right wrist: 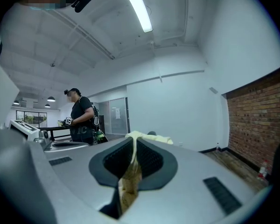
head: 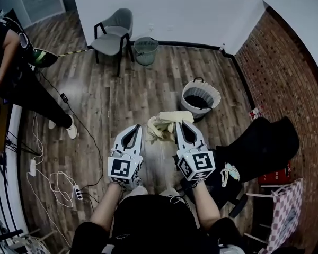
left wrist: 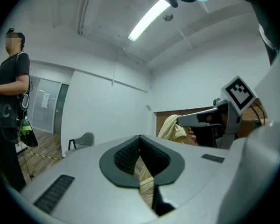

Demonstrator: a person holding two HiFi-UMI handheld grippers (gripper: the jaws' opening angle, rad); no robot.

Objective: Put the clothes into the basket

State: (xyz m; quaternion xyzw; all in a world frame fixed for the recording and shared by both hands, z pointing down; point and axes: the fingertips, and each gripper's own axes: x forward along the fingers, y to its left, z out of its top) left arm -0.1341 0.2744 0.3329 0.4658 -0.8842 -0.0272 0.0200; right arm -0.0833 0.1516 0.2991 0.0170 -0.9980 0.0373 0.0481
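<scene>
Because the pale yellow cloth (head: 163, 124) is a soft, light piece of fabric, I judge that it will hang and fold under its own weight and will not keep any shape, so a pinch on a bunched edge or a thick fold is the safest place to hold it; a thin single layer could slip out. It is not fragile, and it should drop easily once it is let go. At this moment the cloth is in the air, in front of the person, and its crumpled part hangs between the tips of the two tools. The right gripper (head: 183, 126) has its jaws pressed together on the cloth: in the right gripper view the fabric runs through the narrow slit between the dark pads and comes out over the top. The left gripper (head: 136, 129) has its jaws pressed together too, and in its own view I see only the wooden floor (head: 122, 99) through the slit, no fabric, so it looks empty. Both forearms (head: 108, 205) reach forward from the body, side by side, and both tools point about level. The basket (head: 217, 94) stands on the floor further ahead and a little to the right, apart from the cloth, with its dark opening facing up.
</scene>
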